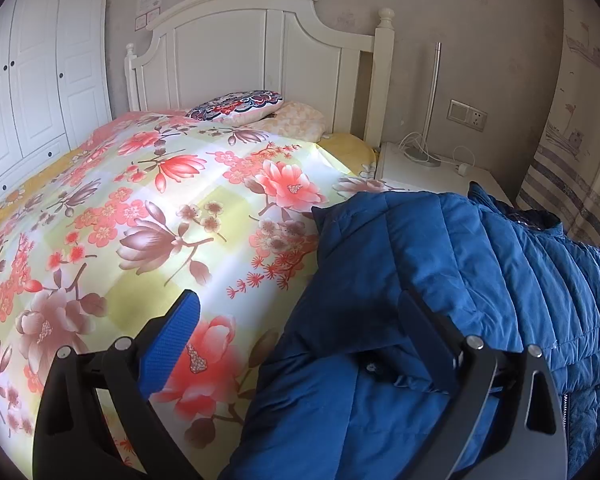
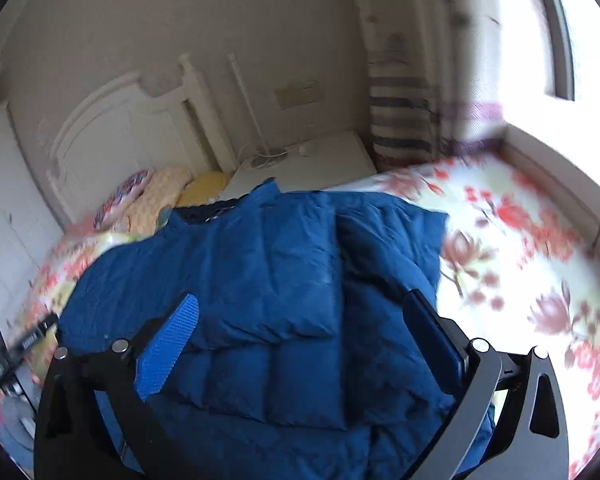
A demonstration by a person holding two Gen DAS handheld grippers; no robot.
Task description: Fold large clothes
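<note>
Blue quilted puffer jacket (image 2: 260, 280) lies folded on the floral bedspread (image 1: 140, 200). Left gripper (image 1: 300, 320) and right gripper (image 2: 304, 316) hover over the jacket, jaws wide, holding nothing.

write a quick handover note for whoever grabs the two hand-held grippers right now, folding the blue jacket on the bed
Left hand-held gripper: open, nothing gripped; one finger over the floral bedspread, the other over the jacket's edge.
Right hand-held gripper: jaws wide open above the blue padded jacket, nothing held.
Jacket: lies on the bed toward the nightstand side, collar toward the headboard.
Done: both sides look folded in, meeting at a seam down the middle.
Left: probably fold it across its length, hem toward collar, then tidy it; neither gripper holds it, so regrasp first.
</note>
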